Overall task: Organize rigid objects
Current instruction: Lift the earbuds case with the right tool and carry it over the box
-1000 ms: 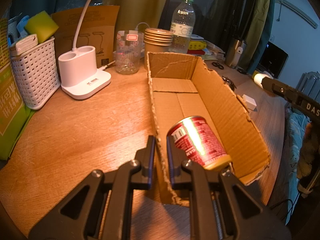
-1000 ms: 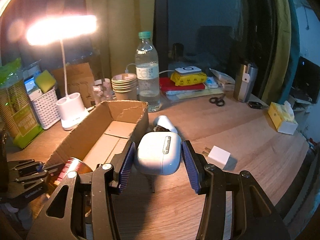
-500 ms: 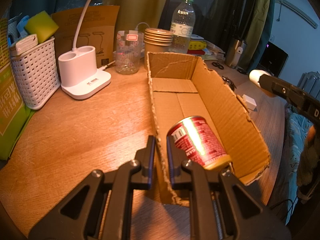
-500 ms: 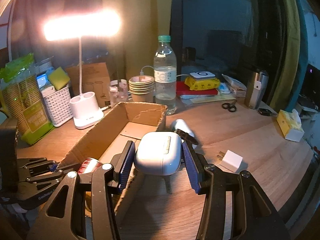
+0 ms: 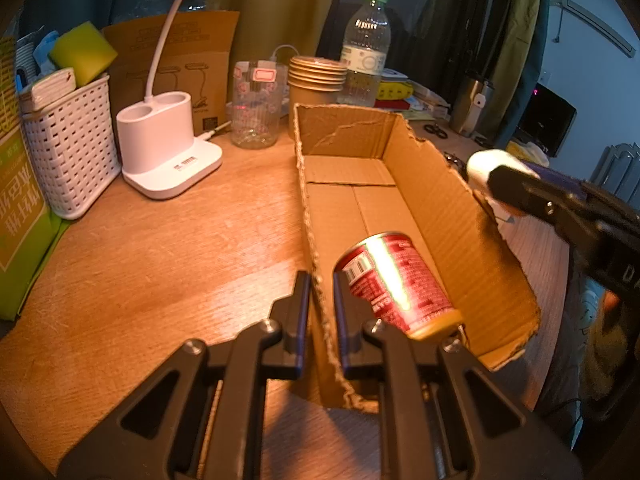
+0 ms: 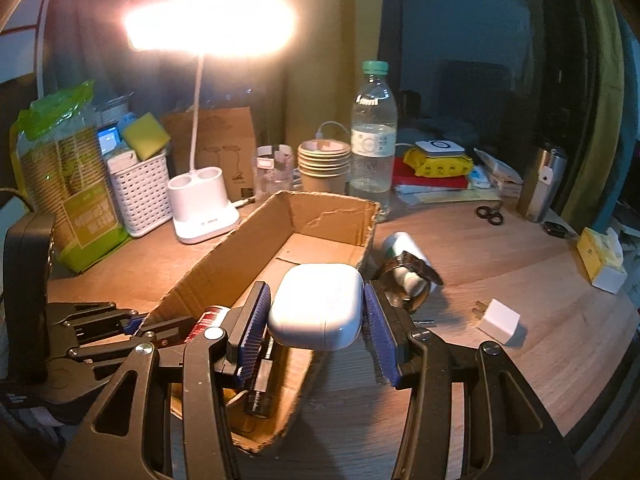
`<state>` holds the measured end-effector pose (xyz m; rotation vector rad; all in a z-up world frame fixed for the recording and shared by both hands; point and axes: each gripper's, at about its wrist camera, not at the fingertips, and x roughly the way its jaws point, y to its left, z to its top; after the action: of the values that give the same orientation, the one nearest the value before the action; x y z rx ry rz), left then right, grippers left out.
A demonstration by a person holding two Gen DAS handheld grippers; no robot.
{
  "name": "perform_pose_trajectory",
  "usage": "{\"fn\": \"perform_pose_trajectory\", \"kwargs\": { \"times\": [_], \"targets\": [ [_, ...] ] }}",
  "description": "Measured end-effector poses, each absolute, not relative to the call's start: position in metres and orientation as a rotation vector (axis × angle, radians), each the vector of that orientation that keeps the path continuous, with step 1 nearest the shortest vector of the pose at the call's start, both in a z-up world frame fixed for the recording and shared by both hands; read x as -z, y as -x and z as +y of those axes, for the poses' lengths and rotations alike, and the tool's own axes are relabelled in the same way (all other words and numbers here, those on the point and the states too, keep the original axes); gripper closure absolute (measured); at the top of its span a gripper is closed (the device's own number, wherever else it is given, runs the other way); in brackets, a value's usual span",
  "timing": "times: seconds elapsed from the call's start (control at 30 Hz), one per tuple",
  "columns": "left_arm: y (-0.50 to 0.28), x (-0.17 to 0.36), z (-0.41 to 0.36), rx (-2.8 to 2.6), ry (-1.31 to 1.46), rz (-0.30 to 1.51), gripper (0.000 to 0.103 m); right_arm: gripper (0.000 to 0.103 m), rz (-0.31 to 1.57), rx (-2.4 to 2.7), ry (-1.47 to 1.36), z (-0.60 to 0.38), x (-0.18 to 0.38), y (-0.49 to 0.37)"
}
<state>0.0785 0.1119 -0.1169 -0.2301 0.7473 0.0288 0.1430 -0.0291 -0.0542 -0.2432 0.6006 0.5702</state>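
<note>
Right wrist view: we are carrying case (image 6: 316, 306), clamped in right hand-held gripper (image 6: 316, 320), over box (image 6: 224, 256). Left hand-held gripper (image 5: 319, 316) pinching box wall. Can (image 5: 394, 280) already inside; charger (image 6: 498, 316), watch (image 6: 408, 276) waiting on worktop (image 6: 520, 264).

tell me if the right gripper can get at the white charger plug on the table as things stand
Probably not yet. The right gripper is shut on the white earbud case, so it has no free grip. The charger plug lies uncovered on bare table just right of it, so the way itself looks free.
</note>
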Motion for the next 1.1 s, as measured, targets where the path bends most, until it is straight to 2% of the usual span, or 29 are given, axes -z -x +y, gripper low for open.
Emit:
{"fn": "perform_pose_trajectory", "kwargs": {
  "times": [1.1],
  "targets": [
    [-0.079,0.118,0.112,-0.026,0.229,0.748,0.09,0.052,0.701,-0.618,0.301,-0.004,0.083,-0.145]
  ]
}}
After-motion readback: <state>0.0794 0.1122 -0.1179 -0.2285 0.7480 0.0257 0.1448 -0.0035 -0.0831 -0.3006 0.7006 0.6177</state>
